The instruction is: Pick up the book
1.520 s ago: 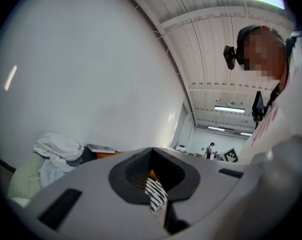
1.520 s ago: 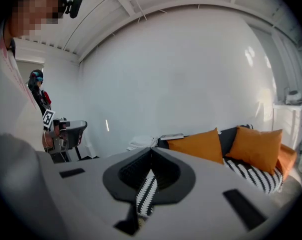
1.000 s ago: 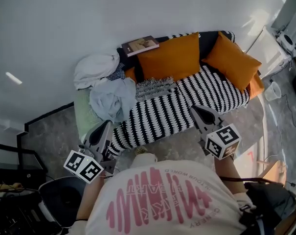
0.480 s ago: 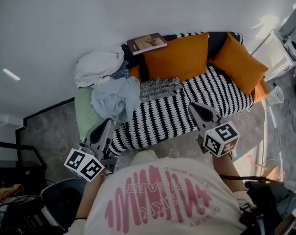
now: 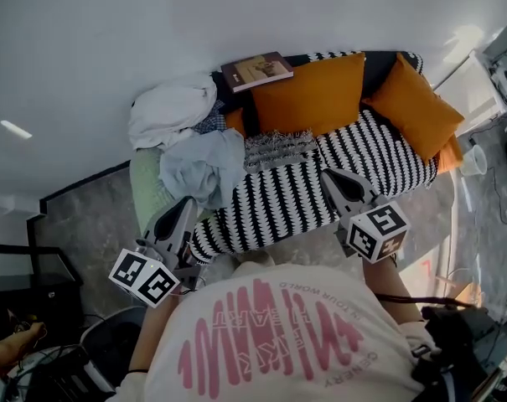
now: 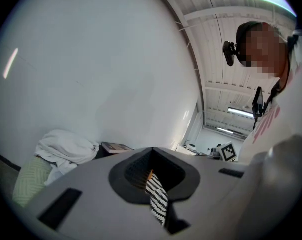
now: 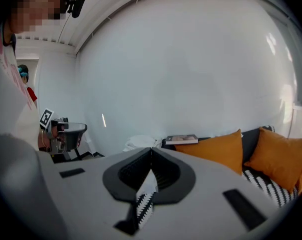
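Observation:
A brown-covered book [image 5: 257, 70] lies flat on top of the sofa's backrest, near its left end. The left gripper view shows the book [image 6: 116, 147] small beside white cloth, and in the right gripper view the book [image 7: 181, 139] sits above an orange cushion. My left gripper [image 5: 186, 203] is at the sofa's front left corner, shut and empty. Over the seat's front edge hangs my right gripper [image 5: 328, 177], shut with nothing in it. Both are well short of the book. Their closed tips [image 6: 151, 149] [image 7: 151, 149] point toward the sofa.
The black-and-white striped sofa [image 5: 295, 195] carries two orange cushions [image 5: 307, 95] [image 5: 416, 107]. A heap of white and pale blue clothes [image 5: 186, 136] covers its left end. A white bin [image 5: 473, 159] stands at the right. A dark chair and cables [image 5: 43, 367] are at lower left.
Both grippers have moved a little closer to the sofa, still shut. The book has not moved from the backrest.

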Demonstrator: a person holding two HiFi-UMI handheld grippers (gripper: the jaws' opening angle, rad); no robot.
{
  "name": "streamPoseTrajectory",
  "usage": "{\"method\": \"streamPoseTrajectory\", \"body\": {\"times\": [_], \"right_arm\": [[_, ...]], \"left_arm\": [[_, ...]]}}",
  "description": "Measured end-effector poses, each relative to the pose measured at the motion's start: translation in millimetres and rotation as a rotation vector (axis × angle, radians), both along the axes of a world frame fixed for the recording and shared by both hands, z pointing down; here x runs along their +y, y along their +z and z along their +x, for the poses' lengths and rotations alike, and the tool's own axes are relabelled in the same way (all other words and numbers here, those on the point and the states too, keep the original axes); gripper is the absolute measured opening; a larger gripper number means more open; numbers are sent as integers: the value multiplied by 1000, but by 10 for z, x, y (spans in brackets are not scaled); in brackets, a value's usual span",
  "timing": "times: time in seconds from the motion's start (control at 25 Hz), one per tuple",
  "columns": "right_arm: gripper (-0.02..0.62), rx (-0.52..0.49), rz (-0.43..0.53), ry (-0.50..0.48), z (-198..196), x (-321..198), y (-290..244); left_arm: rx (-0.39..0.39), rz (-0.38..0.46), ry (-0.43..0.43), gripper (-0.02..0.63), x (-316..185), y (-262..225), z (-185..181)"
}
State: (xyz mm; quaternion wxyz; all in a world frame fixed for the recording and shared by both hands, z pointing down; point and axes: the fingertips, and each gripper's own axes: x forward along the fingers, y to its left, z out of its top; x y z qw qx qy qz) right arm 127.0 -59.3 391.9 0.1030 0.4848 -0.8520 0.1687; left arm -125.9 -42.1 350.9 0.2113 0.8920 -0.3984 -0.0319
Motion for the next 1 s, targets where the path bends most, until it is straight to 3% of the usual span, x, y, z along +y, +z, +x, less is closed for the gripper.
{"method": "streamPoseTrajectory", "body": {"times": [0.52,1.0], "right_arm": [[9,21,13,-58,-479,-752,-107],[9,53,-23,-76,-690,-1026,-61]], "left_arm": [[26,-20,-77,8,-457,34,-489],[72,-74,-62,8,-673,192,-529]]}}
